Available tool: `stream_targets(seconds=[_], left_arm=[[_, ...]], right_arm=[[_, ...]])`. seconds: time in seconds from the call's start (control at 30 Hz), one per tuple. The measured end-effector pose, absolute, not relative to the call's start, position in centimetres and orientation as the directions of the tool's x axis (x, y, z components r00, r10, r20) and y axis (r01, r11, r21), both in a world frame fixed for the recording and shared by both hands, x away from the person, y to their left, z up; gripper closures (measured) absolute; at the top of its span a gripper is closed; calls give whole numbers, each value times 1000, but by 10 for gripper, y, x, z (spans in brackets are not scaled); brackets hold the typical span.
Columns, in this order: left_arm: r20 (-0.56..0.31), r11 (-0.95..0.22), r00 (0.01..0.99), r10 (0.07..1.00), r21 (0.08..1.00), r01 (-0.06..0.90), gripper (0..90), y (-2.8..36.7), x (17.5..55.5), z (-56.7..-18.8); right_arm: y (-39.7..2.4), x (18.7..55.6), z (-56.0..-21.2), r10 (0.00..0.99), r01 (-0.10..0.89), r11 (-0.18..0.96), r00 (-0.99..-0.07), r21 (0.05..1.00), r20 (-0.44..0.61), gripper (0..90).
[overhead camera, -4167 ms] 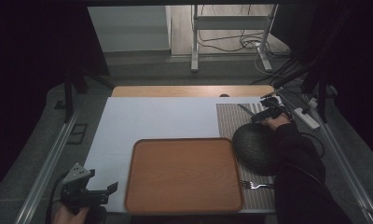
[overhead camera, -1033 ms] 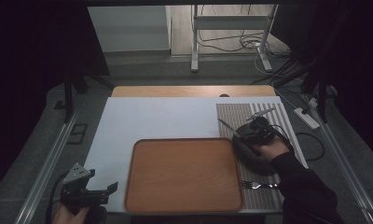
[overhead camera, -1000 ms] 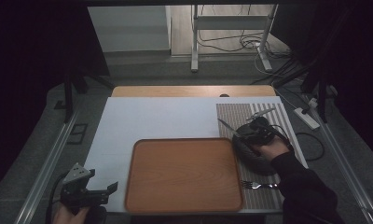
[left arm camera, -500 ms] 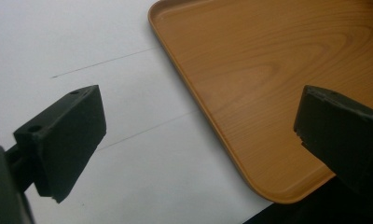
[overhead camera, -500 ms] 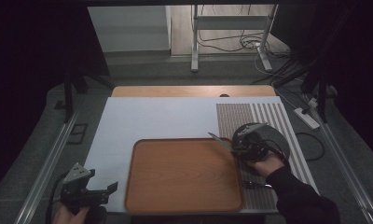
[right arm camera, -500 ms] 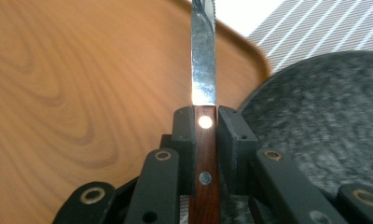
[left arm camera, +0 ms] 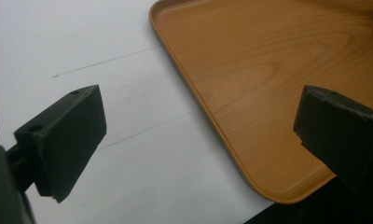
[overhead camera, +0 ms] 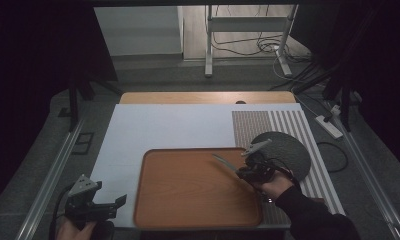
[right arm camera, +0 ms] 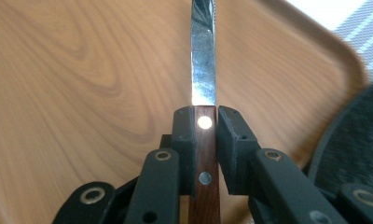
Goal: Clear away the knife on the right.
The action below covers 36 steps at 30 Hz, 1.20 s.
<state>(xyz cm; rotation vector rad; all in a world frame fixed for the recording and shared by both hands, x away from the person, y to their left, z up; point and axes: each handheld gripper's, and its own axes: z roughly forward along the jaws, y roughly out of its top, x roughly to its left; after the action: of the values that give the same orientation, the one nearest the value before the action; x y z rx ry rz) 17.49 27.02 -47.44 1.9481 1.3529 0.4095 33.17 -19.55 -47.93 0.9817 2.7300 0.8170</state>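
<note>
the right claw [right arm camera: 204, 122], pinching a knife [right arm camera: 203, 65] by its wooden handle, has carried it from the striped mat to over the wooden tray [overhead camera: 188, 200]; setting down looks next. left claw [left arm camera: 198, 140] spread, idle.

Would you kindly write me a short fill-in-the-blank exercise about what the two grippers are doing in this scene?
1. The right gripper is shut on the wooden handle of a ____.
2. The blade points out over the brown wooden ____.
3. The left gripper has its jaws ____, with nothing between them.
4. The dark round plate lies on the ____ placemat.

Missing words: knife; tray; open; striped
</note>
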Motion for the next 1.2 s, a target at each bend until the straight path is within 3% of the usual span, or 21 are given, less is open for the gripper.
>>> stream_targets(seconds=[0.33, 0.67, 0.77, 0.83, 0.87, 0.9, 0.93, 1.07, 1.2], left_arm=[[-134, -194, 399, 907, 707, 680, 34, 270, 175, -474], [-133, -196, 400, 907, 707, 679, 33, 270, 175, -474], [-133, -196, 400, 907, 707, 680, 34, 270, 175, -474], [-133, -197, 400, 907, 705, 681, 34, 269, 175, -474], [-132, -198, 400, 907, 704, 682, 34, 269, 176, -474], [-129, -203, 402, 906, 703, 682, 34, 269, 176, -474], [-129, -203, 402, 906, 703, 682, 34, 269, 176, -474], [-116, -217, 409, 905, 700, 681, 34, 267, 176, -474], [-126, -207, 405, 906, 702, 681, 35, 268, 176, -475]], right_arm=[[-172, 321, -486, 581, 515, 679, -813, 523, 47, 769], [-166, 319, -504, 570, 519, 728, -821, 449, 26, 761], [-168, 322, -501, 571, 534, 717, -818, 448, 60, 630], [-169, 323, -497, 574, 533, 707, -817, 465, 63, 606], [-170, 325, -492, 575, 531, 690, -815, 491, 73, 610], [-168, 329, -483, 553, 516, 676, -827, 526, 100, 686], [-168, 329, -483, 553, 516, 676, -827, 526, 100, 686], [-147, 330, -482, 466, 441, 739, -881, 509, 87, 883], [-133, 331, -499, 435, 409, 795, -899, 448, 51, 892]])
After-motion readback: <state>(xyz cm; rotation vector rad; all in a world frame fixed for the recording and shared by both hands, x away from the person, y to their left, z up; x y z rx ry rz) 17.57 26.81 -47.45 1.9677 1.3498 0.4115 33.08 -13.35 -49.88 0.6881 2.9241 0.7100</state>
